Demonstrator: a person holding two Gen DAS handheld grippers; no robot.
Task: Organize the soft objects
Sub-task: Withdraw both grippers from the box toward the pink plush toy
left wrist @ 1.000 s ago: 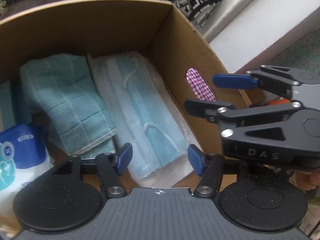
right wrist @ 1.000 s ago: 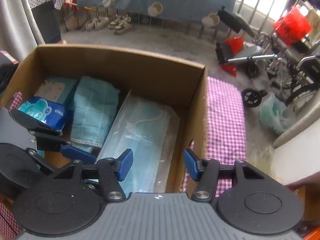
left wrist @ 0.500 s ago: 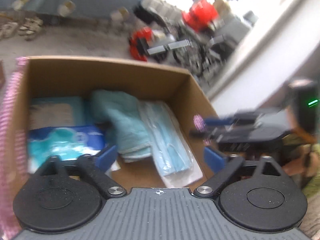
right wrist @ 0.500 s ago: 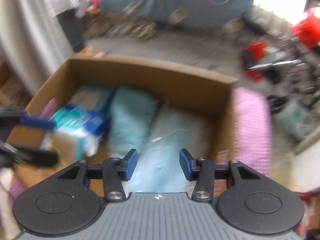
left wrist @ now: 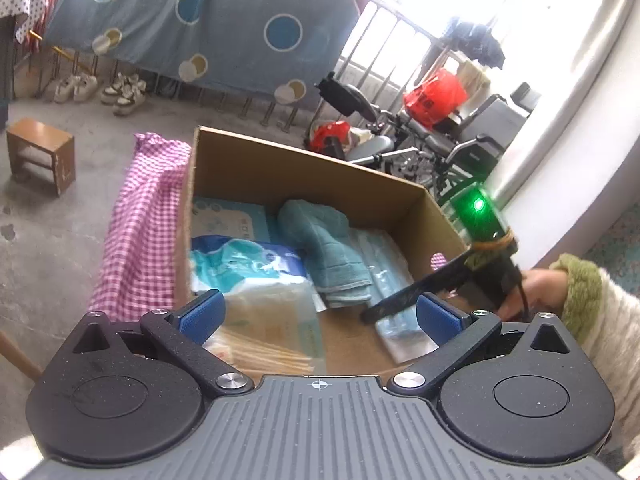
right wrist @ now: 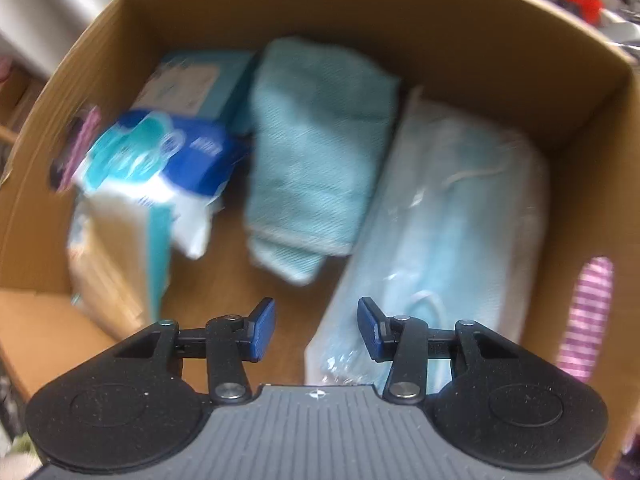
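Cardboard box (left wrist: pixel 304 168) sits on a pink checked cloth (left wrist: pixel 140 236) in the left wrist view, and the soft things lie packed inside it: a teal folded towel (left wrist: pixel 324 248) in the middle, a blue-and-white tissue pack (left wrist: pixel 256 276) to its left, a flat teal packet (left wrist: pixel 232 216) behind that, and a clear bag of face masks (left wrist: pixel 392 292) along the right wall. The left gripper (left wrist: pixel 318 316) hangs above the near edge with its jaws spread wide and nothing between them. The right gripper (left wrist: pixel 424 288) reaches in over the right wall, held by a hand (left wrist: pixel 536 288) in a green-cuffed sleeve. From the right wrist view, blurred, the right gripper (right wrist: pixel 316 328) hovers inside the box (right wrist: pixel 400 12), jaws parted and empty, above the bare floor between the towel (right wrist: pixel 316 148) and the mask bag (right wrist: pixel 448 232); the tissue pack (right wrist: pixel 160 160) leans at the left.
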